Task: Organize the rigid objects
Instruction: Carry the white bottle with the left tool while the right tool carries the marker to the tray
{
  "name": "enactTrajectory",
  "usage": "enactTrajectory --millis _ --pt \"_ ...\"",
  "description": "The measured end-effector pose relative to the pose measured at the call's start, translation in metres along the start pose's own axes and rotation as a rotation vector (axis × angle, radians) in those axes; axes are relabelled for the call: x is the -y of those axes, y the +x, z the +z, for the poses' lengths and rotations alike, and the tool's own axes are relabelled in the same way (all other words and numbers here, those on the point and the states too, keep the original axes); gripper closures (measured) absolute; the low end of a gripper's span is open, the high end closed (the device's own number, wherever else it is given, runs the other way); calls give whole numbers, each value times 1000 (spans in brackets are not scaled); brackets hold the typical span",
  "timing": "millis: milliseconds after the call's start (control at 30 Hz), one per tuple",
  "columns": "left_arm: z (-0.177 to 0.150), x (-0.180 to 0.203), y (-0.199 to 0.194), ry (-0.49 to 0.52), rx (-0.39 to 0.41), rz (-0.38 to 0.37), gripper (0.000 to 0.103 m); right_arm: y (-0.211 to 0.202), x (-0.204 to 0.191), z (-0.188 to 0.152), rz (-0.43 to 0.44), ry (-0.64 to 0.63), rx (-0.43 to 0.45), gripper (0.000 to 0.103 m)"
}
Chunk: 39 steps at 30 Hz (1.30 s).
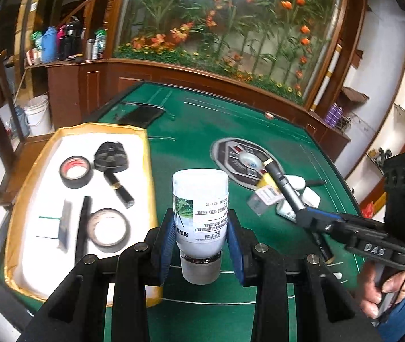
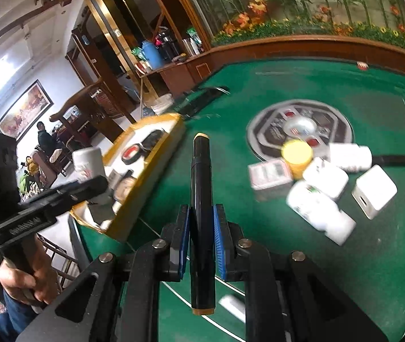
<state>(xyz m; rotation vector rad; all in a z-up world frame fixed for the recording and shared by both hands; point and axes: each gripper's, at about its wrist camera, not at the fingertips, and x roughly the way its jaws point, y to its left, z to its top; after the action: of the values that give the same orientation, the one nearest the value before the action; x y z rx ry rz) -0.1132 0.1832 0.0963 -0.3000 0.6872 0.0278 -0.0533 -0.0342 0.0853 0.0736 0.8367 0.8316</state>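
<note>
1. Carrying two things at once is the step in hand: the left gripper point(image 1: 202, 245) has its blue fingers point(image 1: 166, 245) closed partway on a white bottle point(image 1: 200, 208), cap toward the camera, and the right gripper point(image 2: 201, 242) is closed nearly fully on a black marker point(image 2: 201, 213) with tan ends.
2. Both things are lifted off the green bench point(image 1: 231, 119). The yellow-rimmed tray point(image 1: 151, 171) lies at the left of the bench and already holds two tape rolls point(image 1: 76, 171), a lipstick-like tube point(image 1: 120, 189) and some dark flat pieces.
3. The person should probably bring the bottle first, because the left gripper is nearer to the tray. A free white area shows near the tray's front edge.
4. The bottle is round and smooth, so it may roll; it is better to lower it until it touches the tray floor and only then open the fingers.
5. The marker is long and may also roll; laying it parallel to the tray wall would help.
6. More bottles and boxes point(image 2: 373, 191) wait near the round centre panel point(image 2: 299, 128), so space should be kept.
</note>
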Motion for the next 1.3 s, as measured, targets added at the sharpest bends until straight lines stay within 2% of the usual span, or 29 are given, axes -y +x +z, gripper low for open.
enactTrajectory --millis 300,700,1300 --pt "-3 -45 -7 -75 20 36 67 33 -49 13 33 -39 -38 87" --pt "-6 -80 -28 -135 65 65 67 66 -107 23 69 -104 -83 87" --pt "-14 -98 -105 -155 174 114 67 29 -200 71 128 -194 23 87"
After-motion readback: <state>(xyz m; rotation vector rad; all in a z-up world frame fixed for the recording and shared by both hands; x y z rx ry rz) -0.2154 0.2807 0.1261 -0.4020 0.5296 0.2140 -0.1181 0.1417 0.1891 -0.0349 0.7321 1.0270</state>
